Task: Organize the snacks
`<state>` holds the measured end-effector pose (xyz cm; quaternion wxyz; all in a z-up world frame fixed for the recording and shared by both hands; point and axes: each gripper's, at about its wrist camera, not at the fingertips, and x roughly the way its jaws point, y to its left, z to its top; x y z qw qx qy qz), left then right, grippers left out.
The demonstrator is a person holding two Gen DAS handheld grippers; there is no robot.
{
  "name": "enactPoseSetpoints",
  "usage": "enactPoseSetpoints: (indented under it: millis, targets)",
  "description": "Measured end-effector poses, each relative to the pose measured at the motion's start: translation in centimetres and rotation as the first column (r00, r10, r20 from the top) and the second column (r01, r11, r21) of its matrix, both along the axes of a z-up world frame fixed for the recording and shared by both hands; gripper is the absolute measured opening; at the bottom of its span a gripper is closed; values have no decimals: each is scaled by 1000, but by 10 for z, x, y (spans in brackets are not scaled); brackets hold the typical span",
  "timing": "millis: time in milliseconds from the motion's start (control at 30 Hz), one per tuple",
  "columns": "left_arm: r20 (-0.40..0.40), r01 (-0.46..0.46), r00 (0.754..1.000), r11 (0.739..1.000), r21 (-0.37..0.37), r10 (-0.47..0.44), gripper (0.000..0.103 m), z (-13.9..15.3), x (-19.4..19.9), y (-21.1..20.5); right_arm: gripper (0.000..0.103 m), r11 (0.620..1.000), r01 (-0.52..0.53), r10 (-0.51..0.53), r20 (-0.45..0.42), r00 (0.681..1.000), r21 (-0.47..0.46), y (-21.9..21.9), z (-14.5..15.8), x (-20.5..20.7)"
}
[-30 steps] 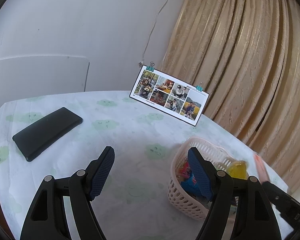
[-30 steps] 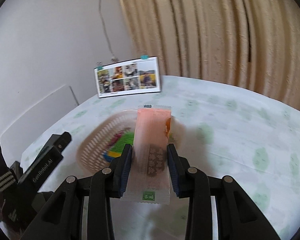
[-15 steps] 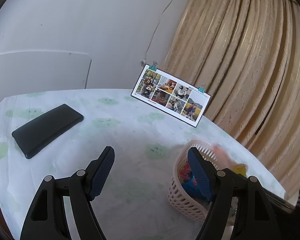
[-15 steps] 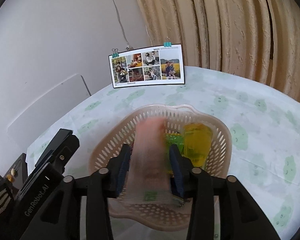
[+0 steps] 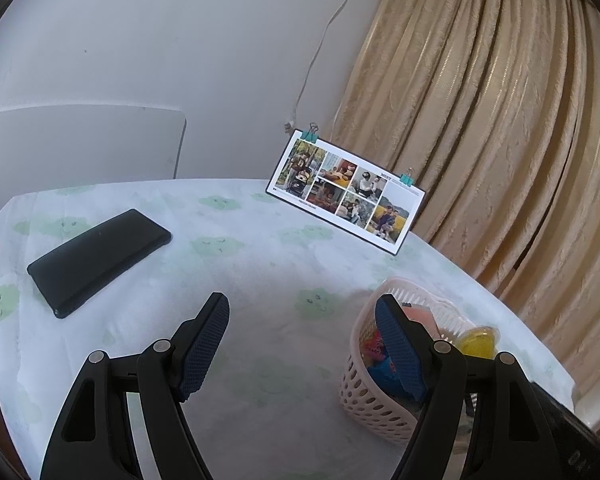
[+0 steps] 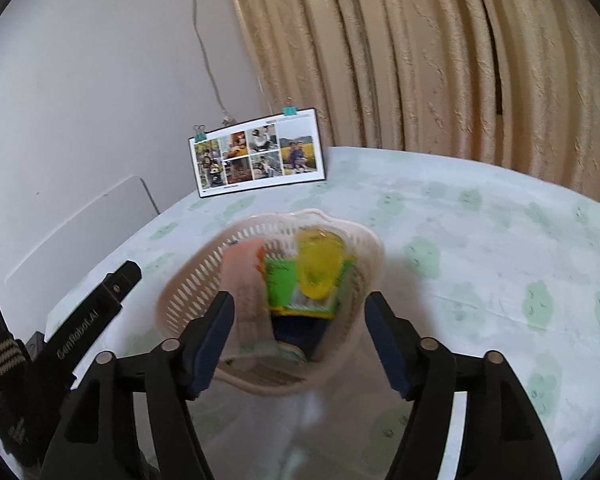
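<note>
— Right gripper [image 6: 298, 330], how does it stand?

— Its jaws are spread wide and hold nothing. It hangs just above the near rim of the white basket [image 6: 188, 292] and looks down into it at a slant. The pink snack packet [image 6: 246, 300] lies inside, leaning on the left wall of the basket, just beside the left finger. The packet is blurred, so I cannot tell if it touches the pad.

— What else is in the basket?

— A yellow jelly cup [image 6: 320, 264] lies on top of a green packet [image 6: 282, 284], and something dark blue is under them.

— And the left gripper [image 5: 302, 346]?

— Also wide open and empty. It is held low over the table [image 5: 260, 272], pointing across it toward the photo card [image 5: 346, 192] that stands near the curtain [image 5: 500, 120]. The basket [image 5: 372, 400] is behind its right finger, close to the table edge, with the pink packet [image 5: 418, 316] and the yellow cup [image 5: 478, 340] showing over the rim.

— Anything more on the table?

— A black phone [image 5: 98, 258] lies flat, well apart on the left.
</note>
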<state>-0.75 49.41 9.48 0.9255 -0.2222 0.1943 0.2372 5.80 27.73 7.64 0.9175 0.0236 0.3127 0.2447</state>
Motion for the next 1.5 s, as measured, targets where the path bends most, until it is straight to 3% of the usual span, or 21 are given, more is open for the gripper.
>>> enactPoseSetpoints:
  millis: [200, 400, 500, 700, 1500]
  targets:
    - [-12, 2, 1000, 1000, 31, -2, 76, 0, -1, -4, 84, 1000, 25, -25, -18, 1000, -13, -12, 0, 2]
    - [-33, -5, 999, 998, 65, 8, 76, 1, -14, -3, 103, 995, 32, -29, 42, 999, -92, -4, 0, -15]
    - [-59, 11, 998, 995, 94, -5, 85, 2, -21, -3, 103, 993, 21, -18, 27, 999, -118, 1, -4, -17]
    - [-117, 56, 992, 985, 162, -37, 89, 5, -28, -8, 103, 987, 12, -9, 22, 1000, -157, 8, -5, -25]
    - [-164, 112, 984, 966, 232, -74, 89, 5, -32, -21, 103, 991, -1, 8, 51, 999, -137, 5, -2, -35]
